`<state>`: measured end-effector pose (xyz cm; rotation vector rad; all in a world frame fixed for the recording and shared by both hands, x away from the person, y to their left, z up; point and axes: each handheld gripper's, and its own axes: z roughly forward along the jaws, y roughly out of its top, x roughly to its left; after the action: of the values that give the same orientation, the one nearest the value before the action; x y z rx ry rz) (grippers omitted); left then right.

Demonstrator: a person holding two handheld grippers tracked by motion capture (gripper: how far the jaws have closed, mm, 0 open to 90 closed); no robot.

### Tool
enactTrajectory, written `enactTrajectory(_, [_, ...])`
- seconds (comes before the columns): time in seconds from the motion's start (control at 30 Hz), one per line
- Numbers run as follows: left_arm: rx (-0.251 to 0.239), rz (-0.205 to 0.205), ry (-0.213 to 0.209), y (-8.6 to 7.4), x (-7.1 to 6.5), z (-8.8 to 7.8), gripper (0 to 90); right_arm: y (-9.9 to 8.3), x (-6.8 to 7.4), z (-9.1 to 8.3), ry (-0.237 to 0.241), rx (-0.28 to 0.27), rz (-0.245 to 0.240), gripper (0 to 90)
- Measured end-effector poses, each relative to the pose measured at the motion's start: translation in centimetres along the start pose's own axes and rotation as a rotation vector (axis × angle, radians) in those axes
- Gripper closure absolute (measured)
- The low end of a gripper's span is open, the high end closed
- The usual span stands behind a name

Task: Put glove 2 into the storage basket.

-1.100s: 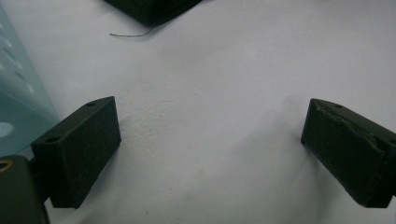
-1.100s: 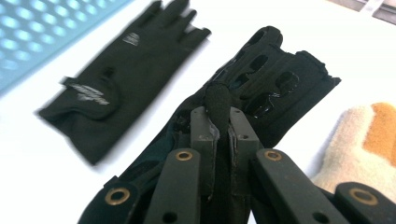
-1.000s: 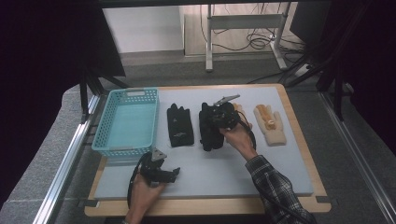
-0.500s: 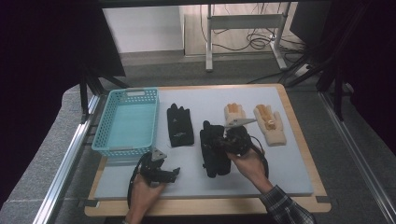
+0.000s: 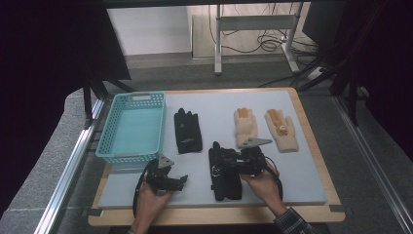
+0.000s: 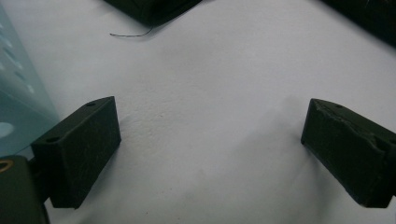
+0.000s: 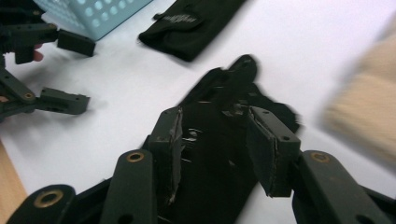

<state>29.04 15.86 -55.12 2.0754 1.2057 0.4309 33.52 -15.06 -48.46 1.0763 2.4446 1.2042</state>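
One black fabric glove (image 5: 225, 171) now lies at the surface's (image 5: 311, 165) near edge, dragged from beside its twin; my right tongs (image 7: 219, 140) have just been opening over it, letting go. Left tongs (image 5: 179, 181) wait apart, empty.

You've got nothing readable here. The far black glove (image 7: 194, 21) carries a small pale logo near its cuff in your right gripper view, but it's too blurred to make out. No labels or numbers on the basket (image 5: 131, 127), the mat (image 5: 214, 105), or the tan gloves (image 5: 265, 127).
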Motion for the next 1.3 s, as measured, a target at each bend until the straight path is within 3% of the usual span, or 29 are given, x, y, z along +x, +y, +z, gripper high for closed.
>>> enactTrajectory(0.07, [0.0,0.0,0.0,0.0,0.0,0.0,4.9,-0.5,-0.9,-1.1,-0.018,0.006,-0.017,64.2])
enactTrajectory(0.1, [0.0,0.0,0.0,0.0,0.0,0.0,4.9,-0.5,-0.9,-1.1,-0.018,0.006,-0.017,64.2])
enactTrajectory(0.17, [0.003,0.004,-0.001,0.0,0.0,0.0,4.9,-1.9,-1.6,-1.4,-0.032,0.052,-0.035,74.1])
enactTrajectory(0.3, [0.003,0.004,0.0,0.0,0.0,0.0,4.9,-3.8,-1.8,-0.8,-0.013,0.098,-0.036,76.9])
enactTrajectory(0.47, [0.002,0.003,0.0,0.0,0.0,0.0,4.9,-4.7,-0.9,-0.2,0.019,0.106,-0.046,77.7])
enactTrajectory(0.57, [0.002,0.003,0.0,0.0,0.0,0.0,4.9,-4.7,-0.4,-0.2,0.013,0.111,-0.064,77.7])
enactTrajectory(0.77, [0.003,0.004,-0.001,0.0,0.0,0.0,4.9,-2.9,-1.2,-1.0,-0.006,0.06,-0.068,69.5])
enactTrajectory(0.93, [0.003,0.003,-0.001,0.0,0.0,0.0,4.9,-0.8,-1.4,-0.2,0.002,0.04,-0.089,65.0])
enactTrajectory(1.1, [0.003,0.003,-0.002,0.0,0.0,0.0,4.9,3.3,-1.4,3.5,0.03,0.028,-0.113,58.4])
enactTrajectory(1.17, [0.003,0.004,-0.002,0.0,0.0,0.0,4.9,4.0,-1.3,4.2,0.031,0.03,-0.122,56.8])
enactTrajectory(1.2, [0.003,0.003,-0.002,0.0,0.0,0.0,4.9,5.2,-1.3,5.8,0.037,0.034,-0.129,53.8])
enactTrajectory(1.27, [0.004,0.004,-0.002,0.0,0.0,0.0,4.9,5.6,-1.3,6.3,0.037,0.037,-0.131,52.5])
enactTrajectory(1.3, [0.004,0.004,-0.002,0.0,0.0,0.0,4.9,6.8,-1.3,8.0,0.032,0.047,-0.14,48.9])
